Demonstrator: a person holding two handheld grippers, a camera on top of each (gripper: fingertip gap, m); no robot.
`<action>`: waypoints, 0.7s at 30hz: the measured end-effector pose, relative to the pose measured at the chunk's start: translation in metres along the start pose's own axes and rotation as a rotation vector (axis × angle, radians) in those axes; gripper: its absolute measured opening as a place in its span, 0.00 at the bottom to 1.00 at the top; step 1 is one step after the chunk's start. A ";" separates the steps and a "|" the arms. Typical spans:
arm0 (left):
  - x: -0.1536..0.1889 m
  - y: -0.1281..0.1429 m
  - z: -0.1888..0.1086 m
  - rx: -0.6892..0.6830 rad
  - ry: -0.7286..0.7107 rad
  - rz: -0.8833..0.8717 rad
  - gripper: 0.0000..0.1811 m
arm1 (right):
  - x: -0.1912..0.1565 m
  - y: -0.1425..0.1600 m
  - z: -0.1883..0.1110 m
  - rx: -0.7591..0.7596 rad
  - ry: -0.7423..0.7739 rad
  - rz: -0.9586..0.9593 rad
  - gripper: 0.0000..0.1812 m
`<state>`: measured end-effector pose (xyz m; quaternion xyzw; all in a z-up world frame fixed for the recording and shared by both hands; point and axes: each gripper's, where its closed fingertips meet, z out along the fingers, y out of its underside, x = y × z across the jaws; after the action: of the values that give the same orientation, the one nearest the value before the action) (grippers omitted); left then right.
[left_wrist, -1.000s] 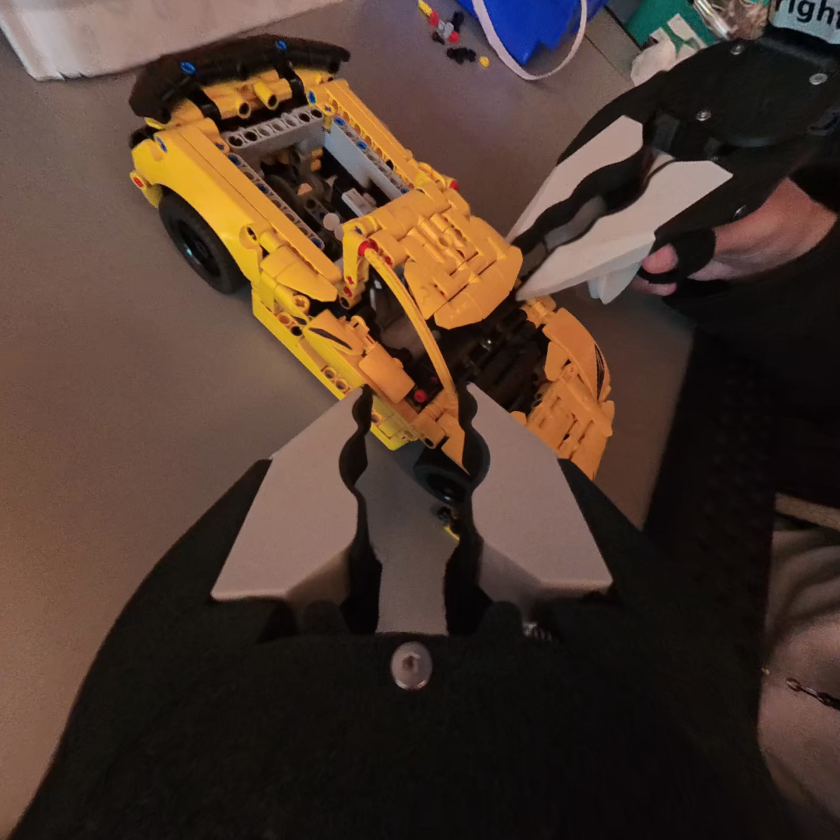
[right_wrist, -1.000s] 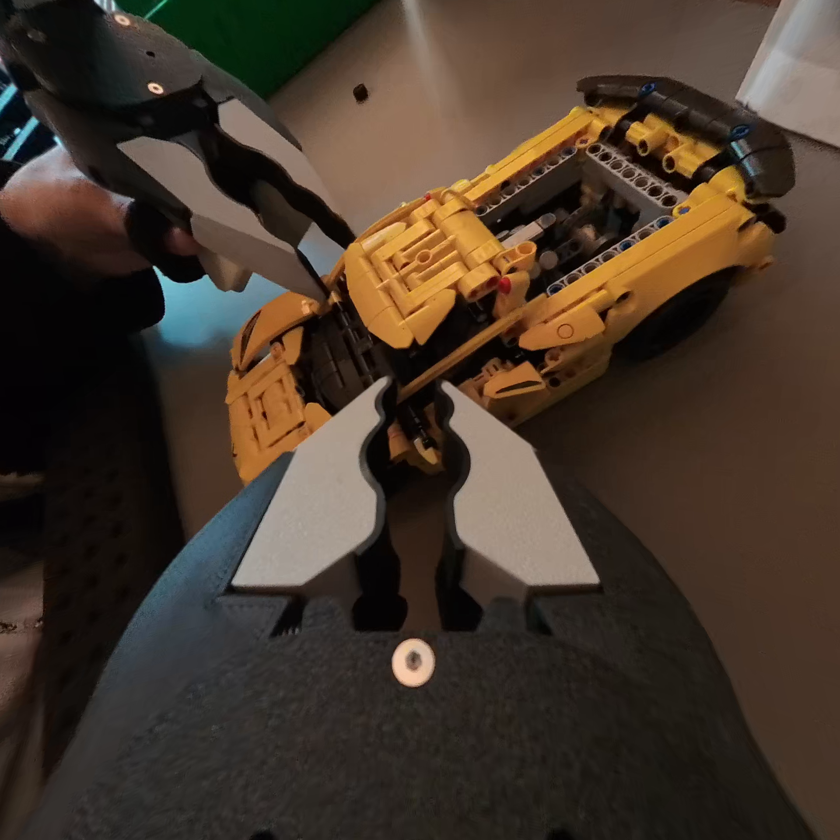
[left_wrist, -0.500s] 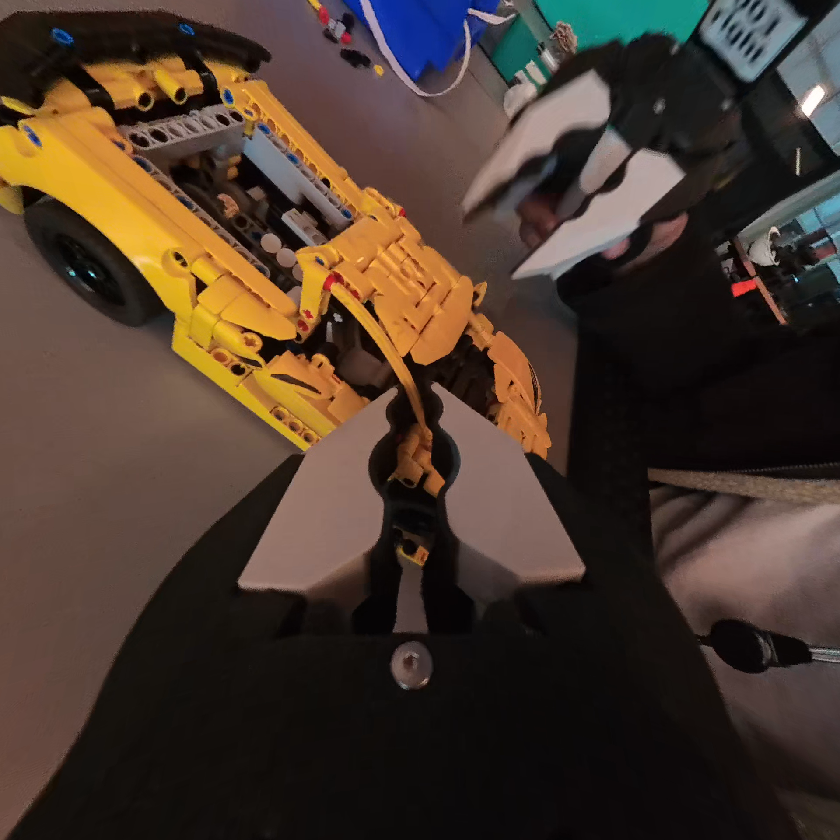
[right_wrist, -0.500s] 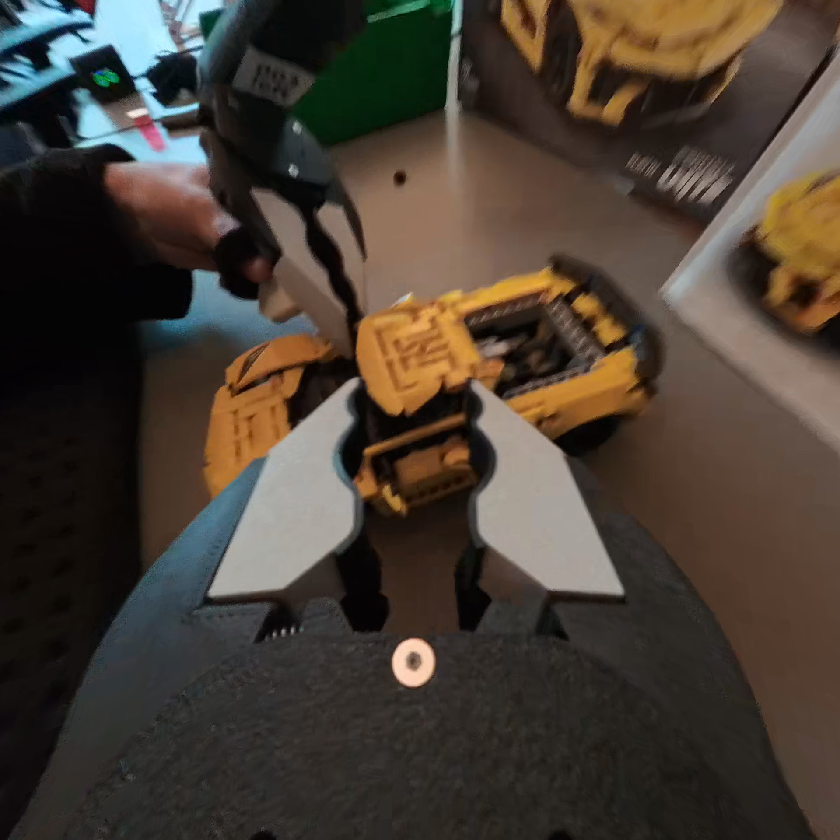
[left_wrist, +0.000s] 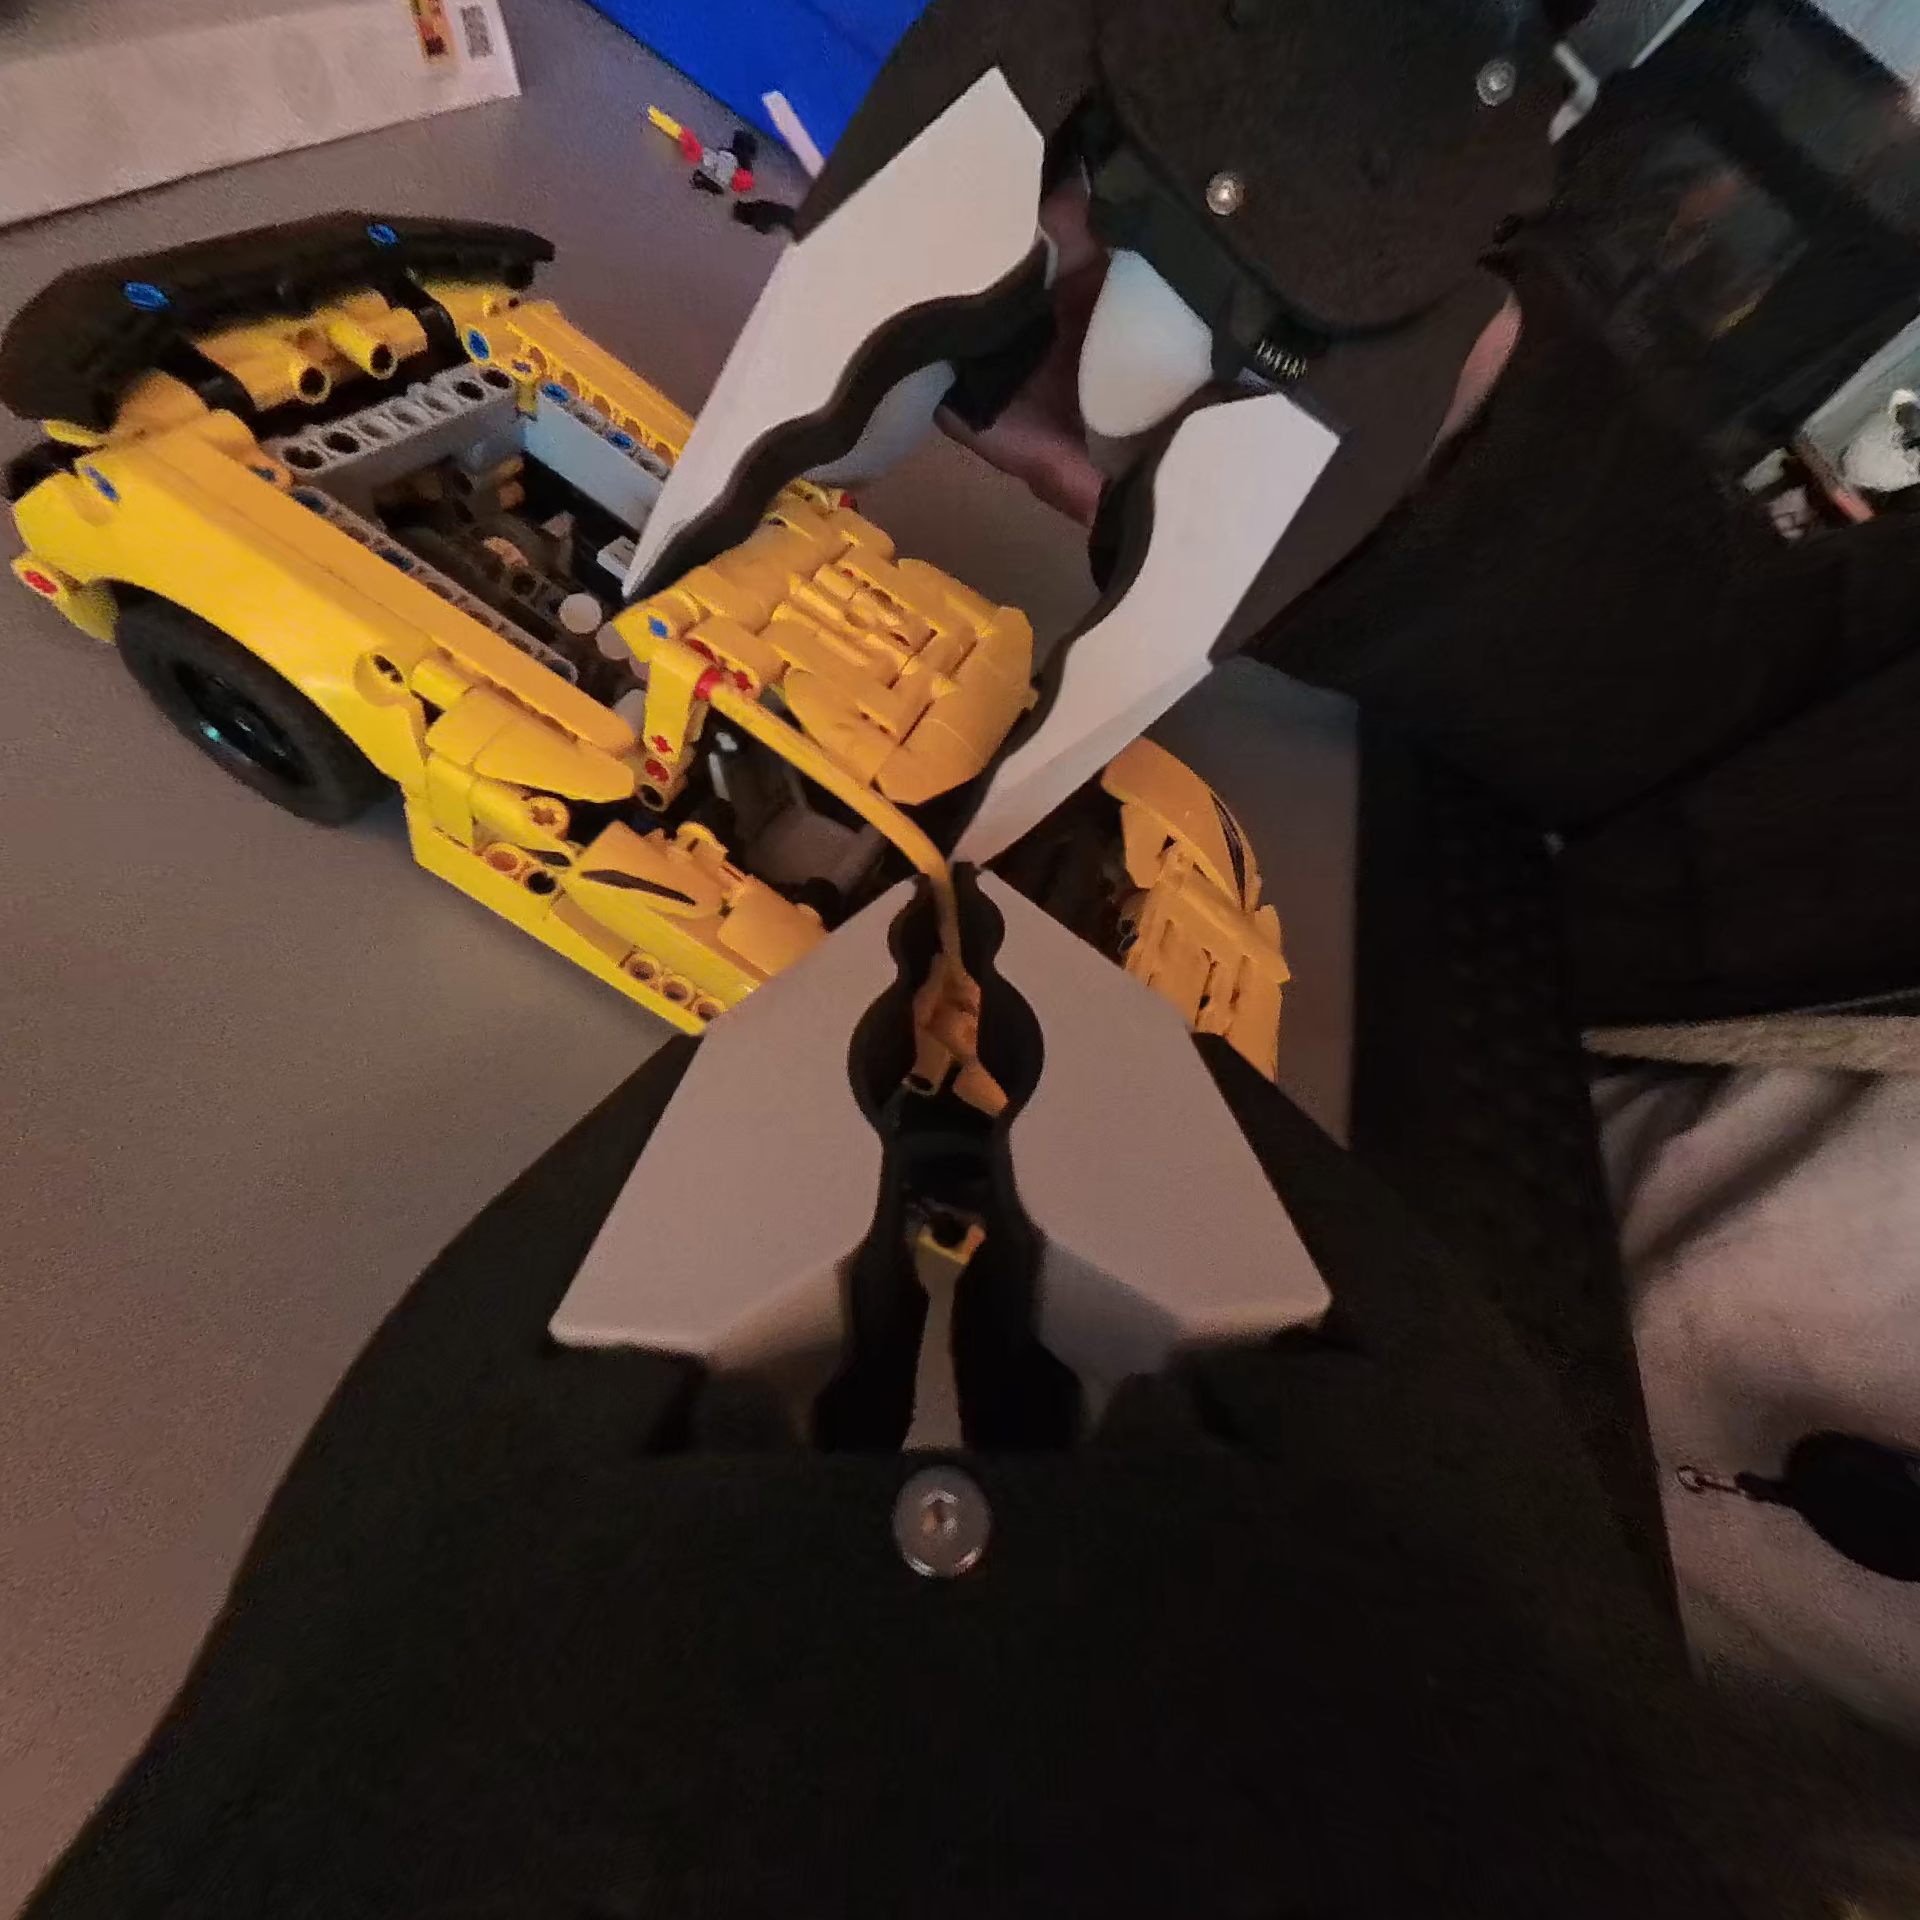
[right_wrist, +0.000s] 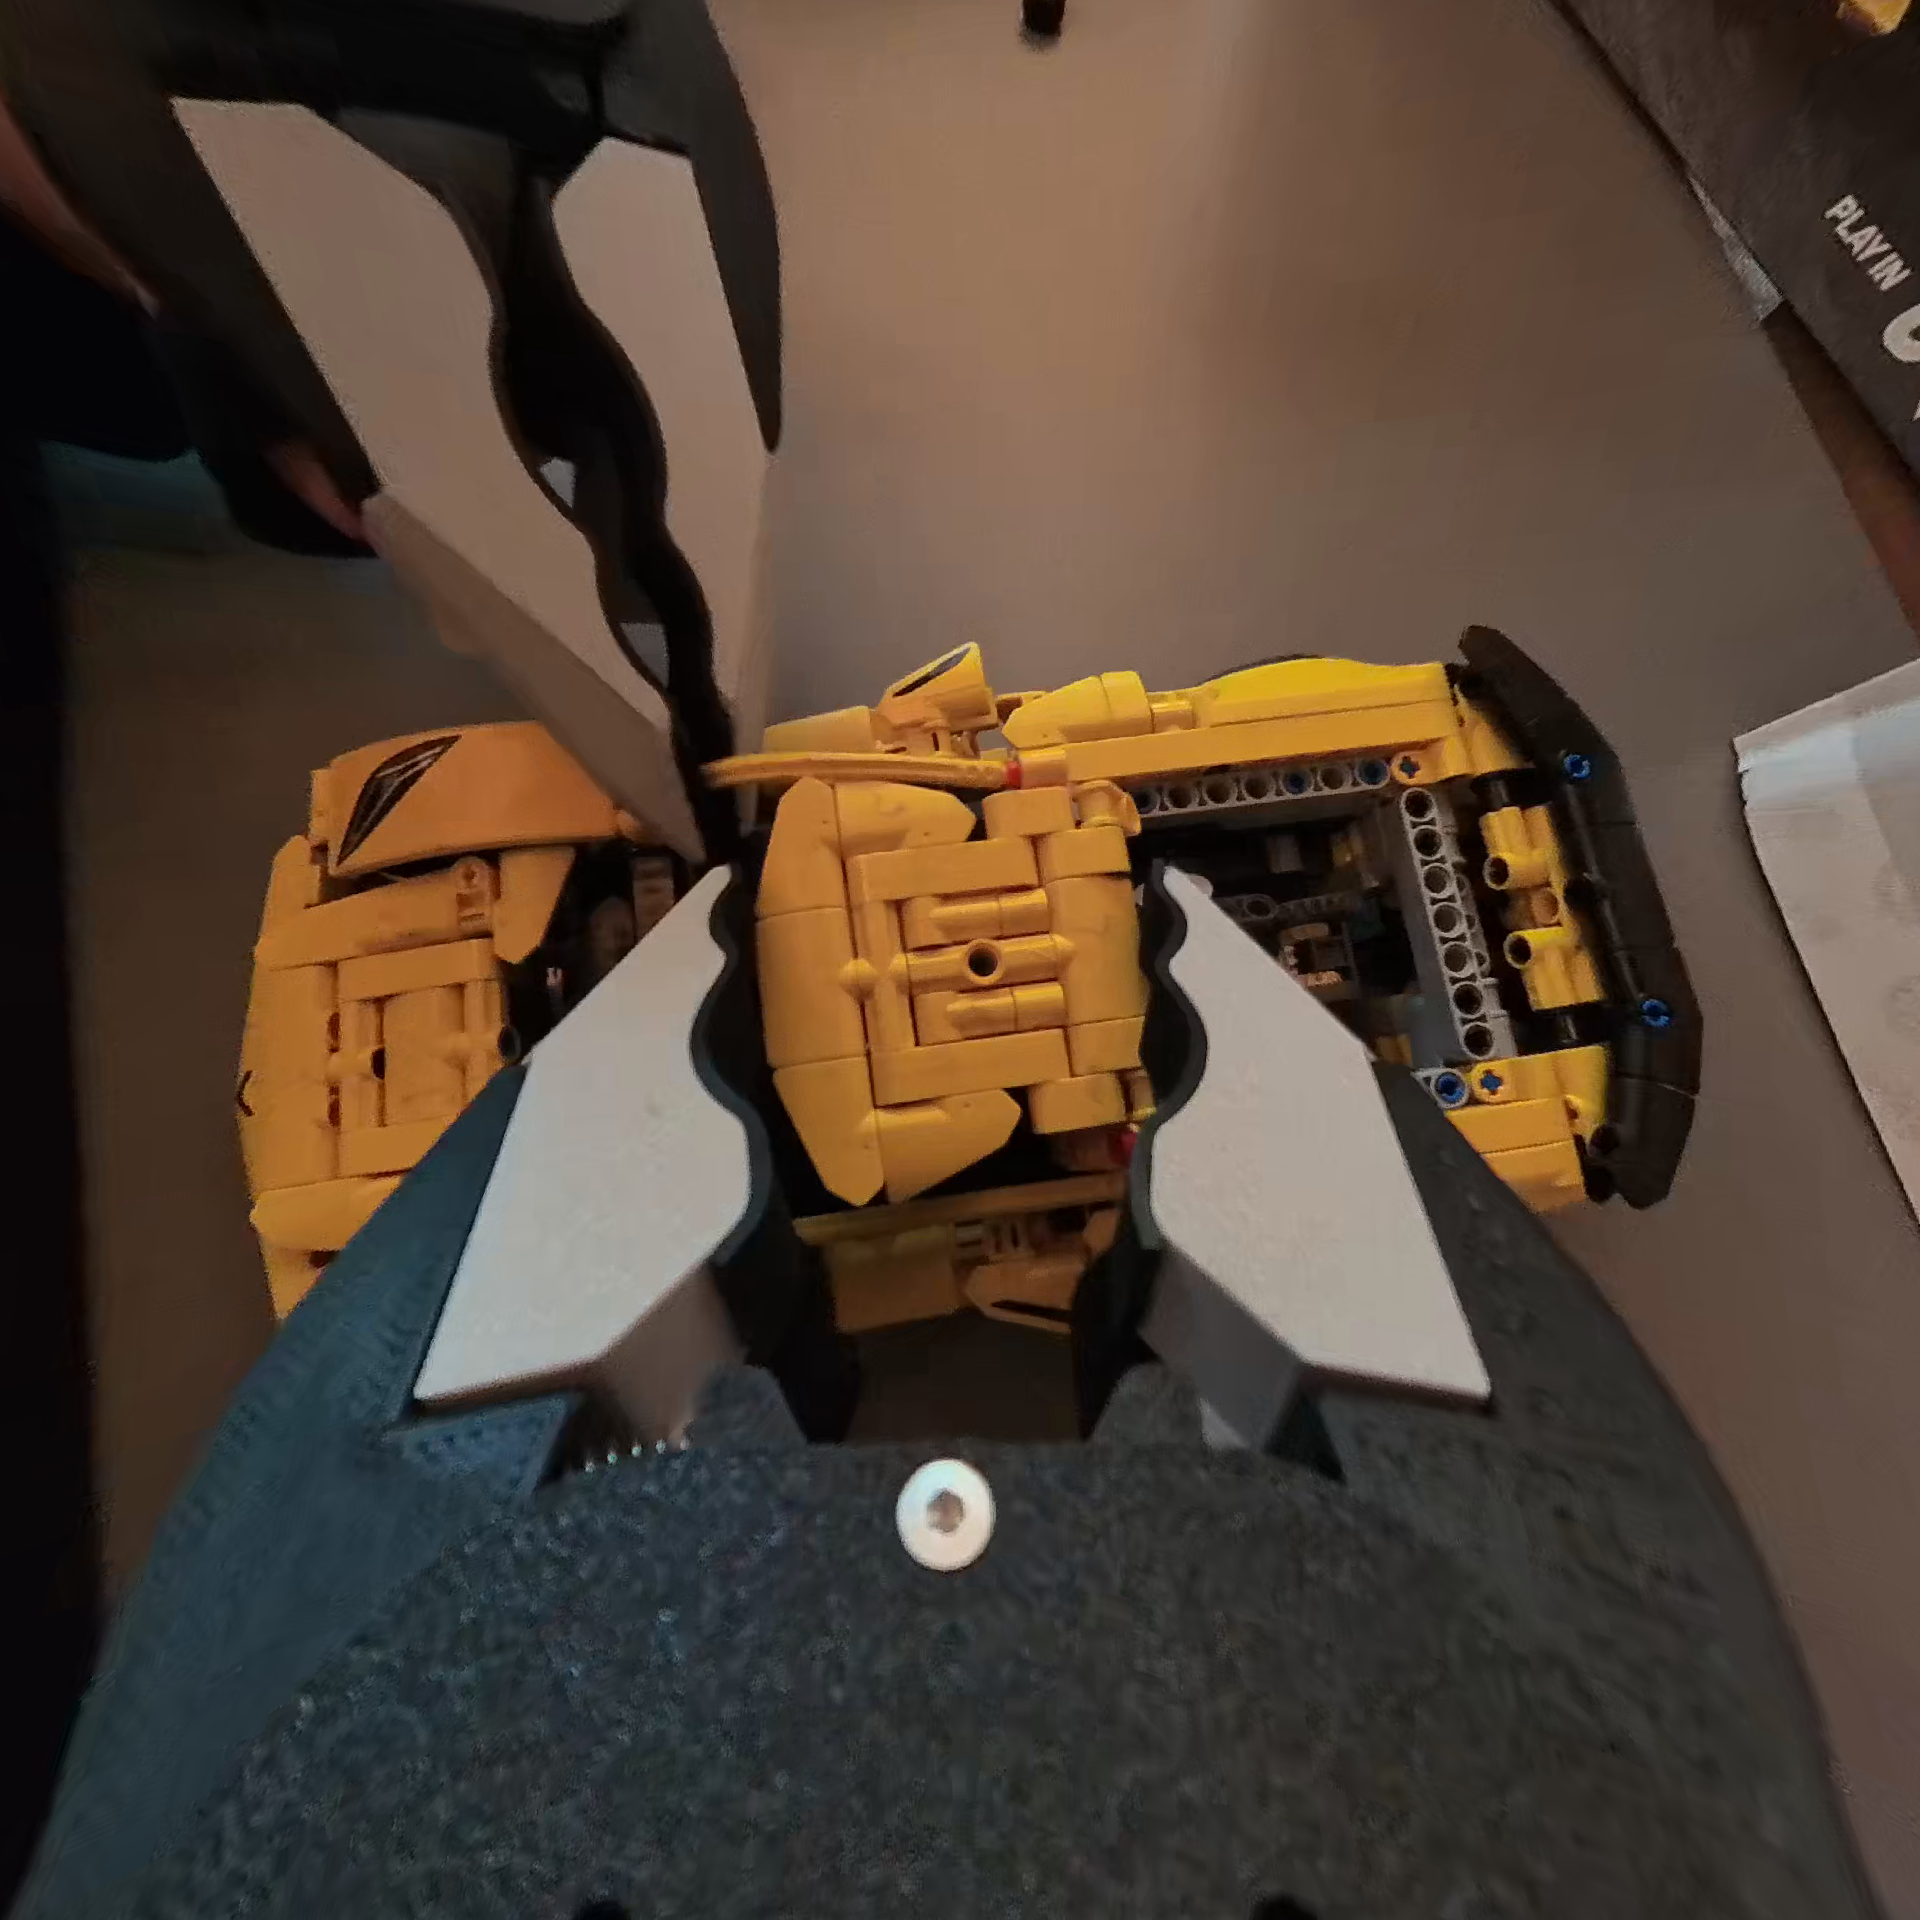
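Observation:
A yellow brick-built car with black wheels and a black rear wing stands on the grey table. My left gripper is shut on the car's door part, with its thin yellow frame strip running out between the fingertips. It also shows in the right wrist view, coming down at the car's far side. My right gripper is open and straddles the car's roof panel from above, one finger at its front edge and one at its rear edge. It also shows in the left wrist view.
A white booklet, a blue bag and several small loose pieces lie beyond the car. A dark printed box and a white sheet lie to the right. A person's lap is at the table edge.
My right gripper has swung over the car and come down open around the roof panel. My left gripper closed on the door part and stays shut on it.

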<state>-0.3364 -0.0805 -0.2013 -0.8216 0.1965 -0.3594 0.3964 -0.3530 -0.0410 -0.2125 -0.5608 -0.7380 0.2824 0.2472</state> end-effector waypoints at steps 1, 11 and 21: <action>0.000 0.000 -0.001 0.005 0.001 -0.013 0.02 | 0.001 0.000 0.000 0.001 -0.002 0.006 0.41; 0.008 0.004 -0.003 -0.015 -0.053 0.109 0.02 | -0.004 0.002 -0.001 -0.006 -0.024 0.001 0.41; 0.004 0.002 0.000 0.043 0.041 -0.113 0.02 | 0.002 -0.033 -0.031 0.093 -0.181 -0.039 0.23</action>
<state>-0.3334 -0.0838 -0.2010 -0.8152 0.1501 -0.4023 0.3887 -0.3551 -0.0421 -0.1669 -0.5065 -0.7541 0.3612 0.2107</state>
